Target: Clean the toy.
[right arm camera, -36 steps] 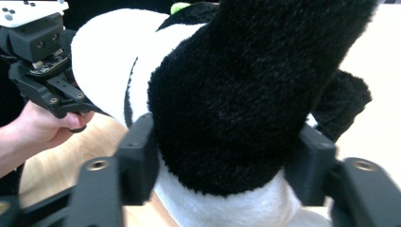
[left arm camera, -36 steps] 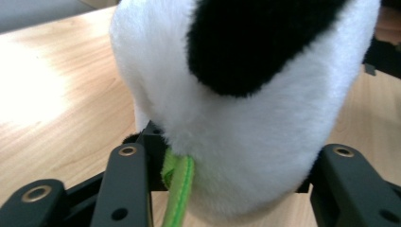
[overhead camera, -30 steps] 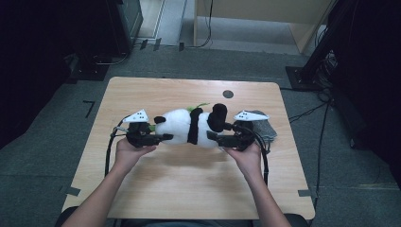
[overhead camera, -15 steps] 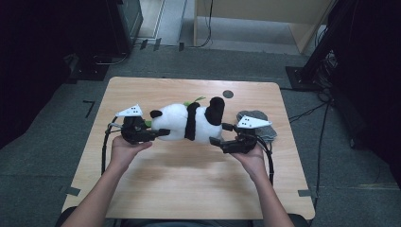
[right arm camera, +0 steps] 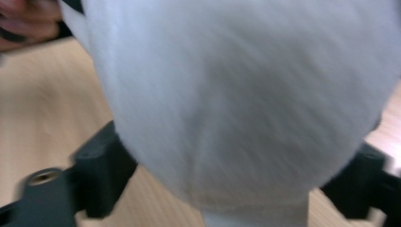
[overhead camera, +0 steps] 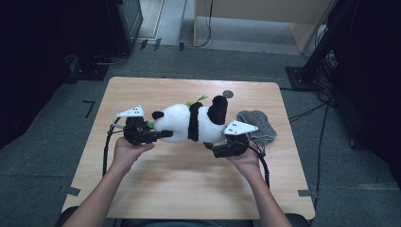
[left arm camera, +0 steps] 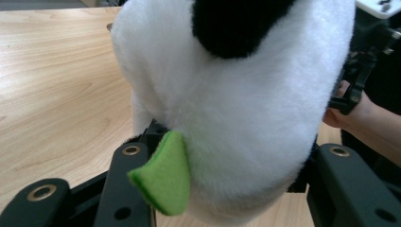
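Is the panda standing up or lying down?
Lying down. The panda stretches sideways between the left gripper and the right gripper, head toward the left one. Whether it touches the table, I cannot tell.

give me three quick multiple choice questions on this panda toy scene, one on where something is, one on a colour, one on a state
1. Where does the grey cloth lie?
A. on the table by the right gripper
B. under the left gripper
C. on the floor

2. What colour is the felt piece on the panda toy, seen in the left gripper view?
A. red
B. green
C. blue

3. How is the panda toy held?
A. lying alone on the table
B. gripped from both ends
C. held by one bare hand

Key: 1 A, the high view shows it on the table beside the right gripper. 2 B, the piece is bright green. 3 B, the left gripper and the right one each have black fingers either side of the plush.
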`<state>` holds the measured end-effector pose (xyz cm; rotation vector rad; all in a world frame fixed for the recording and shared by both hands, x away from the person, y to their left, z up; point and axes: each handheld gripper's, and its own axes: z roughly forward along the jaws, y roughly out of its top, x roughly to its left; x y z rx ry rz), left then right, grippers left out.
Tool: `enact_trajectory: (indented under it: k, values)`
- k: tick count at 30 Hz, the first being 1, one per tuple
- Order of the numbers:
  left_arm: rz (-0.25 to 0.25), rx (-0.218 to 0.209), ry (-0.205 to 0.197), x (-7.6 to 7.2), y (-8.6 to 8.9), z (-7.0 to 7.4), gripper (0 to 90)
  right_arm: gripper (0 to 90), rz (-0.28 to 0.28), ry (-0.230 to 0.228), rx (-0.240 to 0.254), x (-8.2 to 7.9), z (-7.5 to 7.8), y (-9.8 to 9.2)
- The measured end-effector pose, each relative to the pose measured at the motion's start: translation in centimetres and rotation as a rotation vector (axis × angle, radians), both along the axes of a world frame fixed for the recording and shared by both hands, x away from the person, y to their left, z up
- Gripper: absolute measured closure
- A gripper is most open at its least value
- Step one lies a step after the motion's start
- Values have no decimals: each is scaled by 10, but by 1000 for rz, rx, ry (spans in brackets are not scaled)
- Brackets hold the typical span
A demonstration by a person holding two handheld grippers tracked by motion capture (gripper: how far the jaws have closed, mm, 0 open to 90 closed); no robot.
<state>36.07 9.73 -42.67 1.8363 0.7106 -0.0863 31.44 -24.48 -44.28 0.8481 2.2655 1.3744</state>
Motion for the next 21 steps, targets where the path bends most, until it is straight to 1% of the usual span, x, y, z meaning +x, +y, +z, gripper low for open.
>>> enact_trajectory:
  k: [1, 2, 3, 6, 8, 10, 11, 13, 15, 17, 19, 21]
  values:
    - [6, -2, -1, 0, 0, 0, 489, 296, -9, 1, 3, -1, 1, 0]
    - [6, 0, -3, 0, 0, -1, 462, 331, -12, 15, 15, 0, 2, -1]
    - [4, 2, -2, 1, 0, -2, 427, 365, -15, 31, 27, 0, 3, -2]
    - [0, 11, -31, 2, -2, -6, 304, 434, -45, 92, 65, 3, 6, -4]
    - [-2, 11, -65, 3, -2, -8, 246, 453, -62, 109, 76, 4, 7, -5]
    - [-8, 24, -108, 4, -1, -10, 192, 465, -71, 116, 91, 4, 8, -6]
    - [-13, 30, -117, 4, 0, -10, 190, 468, -69, 125, 98, 6, 9, -7]
    - [-23, 28, -116, 4, 1, -11, 185, 472, -64, 148, 112, 8, 10, -9]
    - [-30, 32, -122, 3, 2, -12, 185, 474, -60, 158, 116, 8, 12, -10]
    - [-37, 56, -131, 2, 3, -12, 185, 477, -60, 159, 111, 8, 14, -11]
    - [-56, 77, -151, 1, 3, -13, 186, 480, -64, 157, 98, 7, 16, -11]
    - [-67, 99, -173, -2, 4, -13, 187, 484, -65, 163, 101, 6, 17, -13]
